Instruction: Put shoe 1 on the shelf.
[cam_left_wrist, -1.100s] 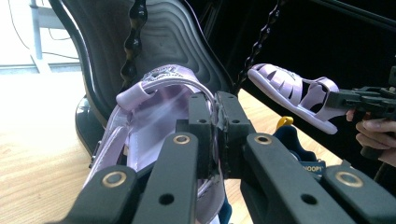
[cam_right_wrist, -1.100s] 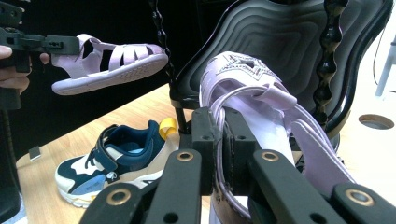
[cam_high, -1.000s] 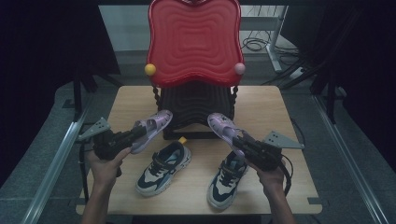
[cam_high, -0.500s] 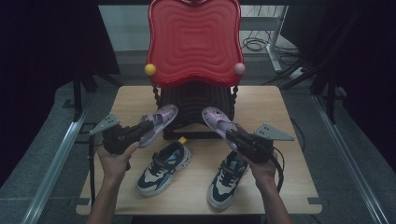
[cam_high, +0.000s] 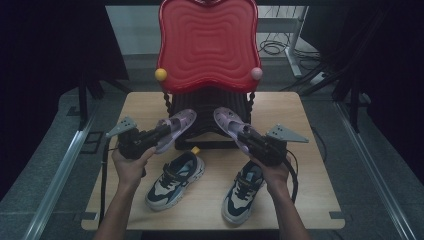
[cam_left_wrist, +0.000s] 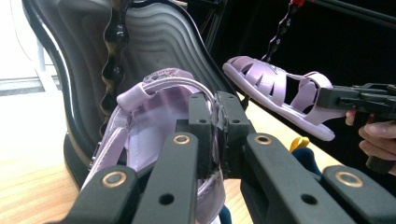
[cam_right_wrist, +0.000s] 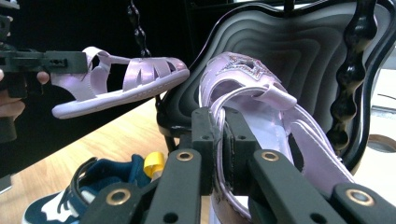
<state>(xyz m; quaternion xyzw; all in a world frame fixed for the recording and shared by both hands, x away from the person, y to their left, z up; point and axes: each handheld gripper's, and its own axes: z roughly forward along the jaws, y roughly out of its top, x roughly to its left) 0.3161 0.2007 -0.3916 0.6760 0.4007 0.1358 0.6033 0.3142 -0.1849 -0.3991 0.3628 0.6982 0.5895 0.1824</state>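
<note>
Lilac sandals (cam_high: 176, 126) (cam_high: 229, 123) pinched in L (cam_high: 161, 134) & R hand-held gripper (cam_high: 245, 136); no legible writing.

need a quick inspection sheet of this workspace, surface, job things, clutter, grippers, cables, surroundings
surface: wooden table, bare toward its edges
job's things: two purple sandals, left sandal and right sandal, both held up off the table in front of the red rack; two navy sneakers, left sneaker and right sneaker, lie on the table
clutter: nothing seen
grippers: left gripper shut on the left sandal's strap; right gripper shut on the right sandal's strap
cables: black cable trails from the left gripper off the near edge; loose cables on the floor behind
surroundings: dark curtains, grey floor, metal rail on the left
</note>
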